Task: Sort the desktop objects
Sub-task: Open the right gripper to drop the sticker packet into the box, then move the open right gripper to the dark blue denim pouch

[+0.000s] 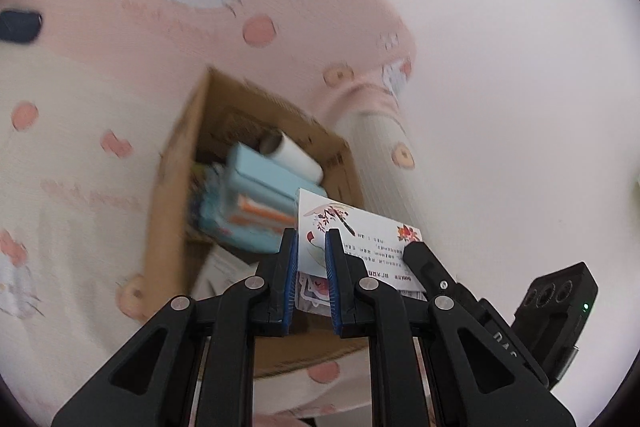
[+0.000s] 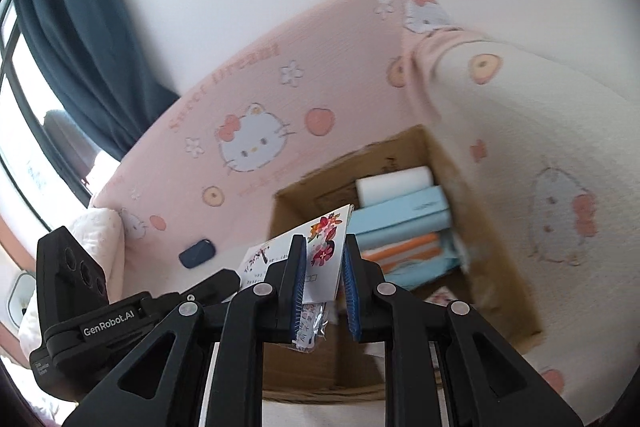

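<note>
Both grippers — left [image 1: 311,245] and right [image 2: 324,253] — hold one flowered card [image 1: 362,233] above the open cardboard box [image 1: 176,187] on the bed; each pair of jaws pinches it.

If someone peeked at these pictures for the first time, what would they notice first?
Probably the flowery card, held up between the two black grippers, the left gripper and the right gripper, just above the open cardboard box. Next, the light blue boxes and a white roll inside it, and the pink cat-print cloth underneath.
</note>
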The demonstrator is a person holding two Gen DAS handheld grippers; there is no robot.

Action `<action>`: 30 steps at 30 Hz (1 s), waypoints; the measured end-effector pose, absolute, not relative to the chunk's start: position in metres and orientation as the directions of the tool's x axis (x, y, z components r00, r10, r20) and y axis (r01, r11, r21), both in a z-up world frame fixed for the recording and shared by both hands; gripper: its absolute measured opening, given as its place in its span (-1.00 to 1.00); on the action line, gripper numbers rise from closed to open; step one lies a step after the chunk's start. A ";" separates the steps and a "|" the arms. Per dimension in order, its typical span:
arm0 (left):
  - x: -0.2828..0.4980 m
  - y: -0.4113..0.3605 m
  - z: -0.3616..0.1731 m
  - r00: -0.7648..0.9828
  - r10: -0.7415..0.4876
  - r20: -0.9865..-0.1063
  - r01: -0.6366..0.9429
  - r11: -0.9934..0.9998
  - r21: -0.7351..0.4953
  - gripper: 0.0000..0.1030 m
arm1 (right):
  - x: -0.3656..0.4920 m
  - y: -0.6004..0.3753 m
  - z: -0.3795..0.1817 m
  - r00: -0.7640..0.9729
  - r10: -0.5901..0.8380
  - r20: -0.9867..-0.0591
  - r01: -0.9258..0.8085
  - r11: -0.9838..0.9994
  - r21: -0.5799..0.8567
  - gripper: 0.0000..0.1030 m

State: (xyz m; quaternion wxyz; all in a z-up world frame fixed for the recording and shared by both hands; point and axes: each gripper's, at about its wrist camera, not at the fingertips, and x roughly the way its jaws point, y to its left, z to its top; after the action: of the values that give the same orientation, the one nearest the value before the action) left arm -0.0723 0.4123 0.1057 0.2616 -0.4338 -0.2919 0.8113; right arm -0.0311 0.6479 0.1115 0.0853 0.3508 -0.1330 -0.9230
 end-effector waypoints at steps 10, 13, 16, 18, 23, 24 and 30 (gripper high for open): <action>-0.070 0.436 0.067 -0.413 0.642 -0.646 -0.106 -0.738 -0.666 -0.27 | -0.042 0.680 0.077 -0.651 -0.261 -0.713 0.061 -0.954 0.294 -0.40; -0.075 0.434 0.061 -0.380 0.656 -0.652 -0.093 -0.728 -0.679 0.16 | -0.045 0.684 0.072 -0.647 -0.170 -0.743 0.010 -0.976 0.216 0.92; -0.077 0.437 0.064 -0.380 0.659 -0.649 -0.117 -0.730 -0.673 0.41 | -0.038 0.695 0.082 -0.706 -0.183 -0.684 -0.004 -0.965 0.262 0.97; -0.079 0.436 0.063 -0.378 0.656 -0.653 -0.106 -0.732 -0.673 0.42 | -0.038 0.699 0.087 -0.714 -0.201 -0.671 -0.011 -0.955 0.298 0.97; -0.079 0.425 0.062 -0.358 0.678 -0.642 -0.078 -0.707 -0.703 0.42 | -0.040 0.686 0.091 -0.686 -0.192 -0.701 -0.008 -0.963 0.271 0.97; -0.078 0.422 0.063 -0.354 0.682 -0.640 -0.073 -0.703 -0.708 0.42 | -0.040 0.681 0.091 -0.681 -0.190 -0.707 -0.004 -0.965 0.264 0.97; -0.075 0.399 0.071 -0.348 0.697 -0.627 -0.069 -0.686 -0.725 0.42 | -0.034 0.645 0.096 -0.661 -0.188 -0.727 0.016 -0.972 0.236 0.97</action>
State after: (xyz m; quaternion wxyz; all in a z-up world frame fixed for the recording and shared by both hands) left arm -0.0751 0.3994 0.0705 0.2515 -0.5126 -0.3064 0.7616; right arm -0.0340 0.6449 0.0960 0.0564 0.4079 -0.1051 -0.9052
